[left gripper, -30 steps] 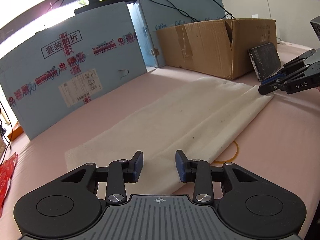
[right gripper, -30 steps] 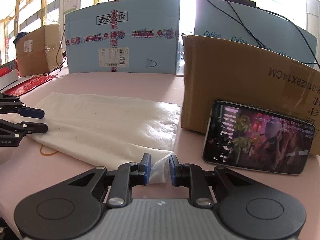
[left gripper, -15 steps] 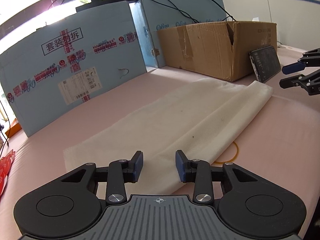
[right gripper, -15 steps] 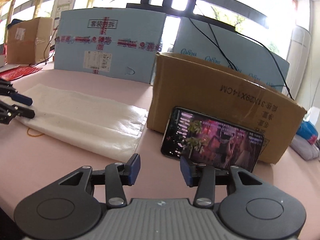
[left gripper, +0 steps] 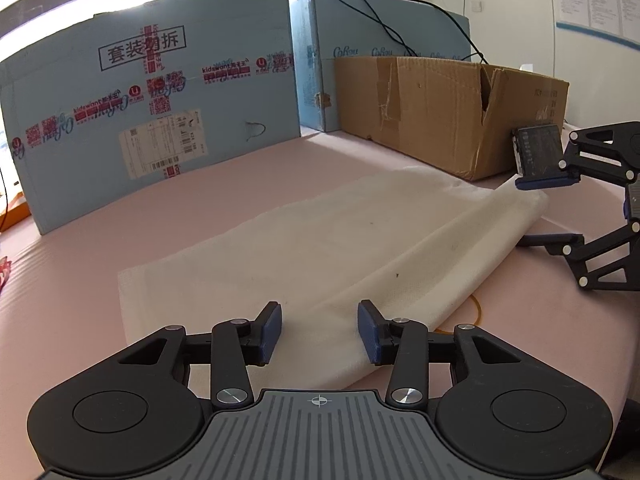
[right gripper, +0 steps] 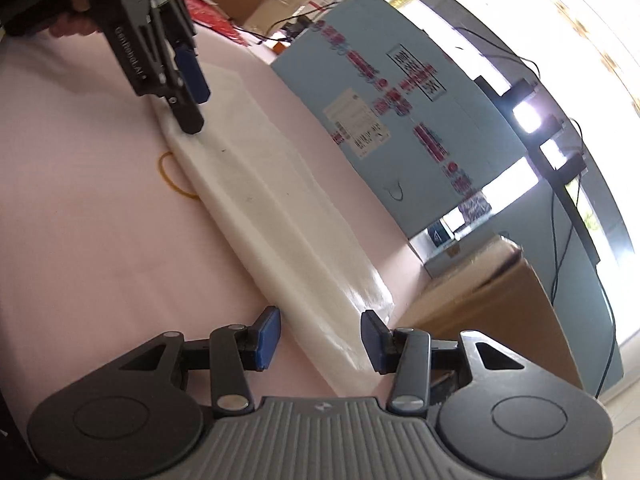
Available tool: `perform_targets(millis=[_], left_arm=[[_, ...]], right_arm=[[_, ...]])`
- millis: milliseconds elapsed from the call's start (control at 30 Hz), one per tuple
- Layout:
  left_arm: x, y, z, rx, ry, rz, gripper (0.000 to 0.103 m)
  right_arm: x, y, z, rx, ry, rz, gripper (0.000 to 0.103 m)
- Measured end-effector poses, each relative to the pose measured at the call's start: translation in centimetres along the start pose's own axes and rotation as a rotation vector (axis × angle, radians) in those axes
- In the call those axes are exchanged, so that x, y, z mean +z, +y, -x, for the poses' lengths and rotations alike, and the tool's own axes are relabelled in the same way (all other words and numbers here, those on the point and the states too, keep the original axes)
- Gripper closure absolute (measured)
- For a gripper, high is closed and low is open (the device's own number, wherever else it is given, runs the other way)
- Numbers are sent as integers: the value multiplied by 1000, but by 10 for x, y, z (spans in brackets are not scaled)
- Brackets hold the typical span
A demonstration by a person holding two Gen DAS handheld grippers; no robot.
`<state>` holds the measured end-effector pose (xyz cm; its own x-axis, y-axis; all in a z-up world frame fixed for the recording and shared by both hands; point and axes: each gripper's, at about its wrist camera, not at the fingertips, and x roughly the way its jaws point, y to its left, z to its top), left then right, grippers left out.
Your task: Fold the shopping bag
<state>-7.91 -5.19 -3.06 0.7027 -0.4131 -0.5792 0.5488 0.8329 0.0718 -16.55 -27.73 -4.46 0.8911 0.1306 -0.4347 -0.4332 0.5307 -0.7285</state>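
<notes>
The white shopping bag [left gripper: 340, 240] lies folded into a long strip on the pink table [left gripper: 100, 280]. My left gripper [left gripper: 320, 330] sits low over the strip's near end. Its jaws are opening, with cloth lying between them, and the pads do not press it. In the left wrist view my right gripper [left gripper: 546, 210] is rolled on its side, one finger above the bag's far end and one below. Its jaws are closing and stand clear of the cloth. The right wrist view shows that gripper [right gripper: 320, 338] straddling the bag [right gripper: 280, 208], with the left gripper [right gripper: 192, 96] at the other end.
A yellow rubber band [left gripper: 476, 312] lies on the table beside the bag's long edge. Light blue cartons [left gripper: 152, 120] and a brown carton [left gripper: 432, 108] wall off the back. A phone [left gripper: 536, 152] leans on the brown carton near the right gripper. A hand [right gripper: 72, 20] holds the left gripper.
The right gripper let go of the bag's corner, drew back, rolled onto its side and came back around the bag's end. The left gripper's jaws widened a little.
</notes>
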Motion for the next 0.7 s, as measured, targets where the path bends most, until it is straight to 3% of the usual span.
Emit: perform_targets(millis=[167,267,400,500,700], left_arm=[[0,3,-1,-7,0,16,59],[0,4,0,-10,-3,22,58],[0,0,10,-28,-56,-10,54],[2,-16,23,-47,-131,-122,50],[4,-48,22,-109,-143,-311,45]], right_arm=[[11,13,-11,9,-43,129,68],[15,21,-15,35,-63,209,89],[15,22,-16,78,-72,230,95],[15,17,-15,95,-84,194,95],[16,15,-6,91,-118,152,95]])
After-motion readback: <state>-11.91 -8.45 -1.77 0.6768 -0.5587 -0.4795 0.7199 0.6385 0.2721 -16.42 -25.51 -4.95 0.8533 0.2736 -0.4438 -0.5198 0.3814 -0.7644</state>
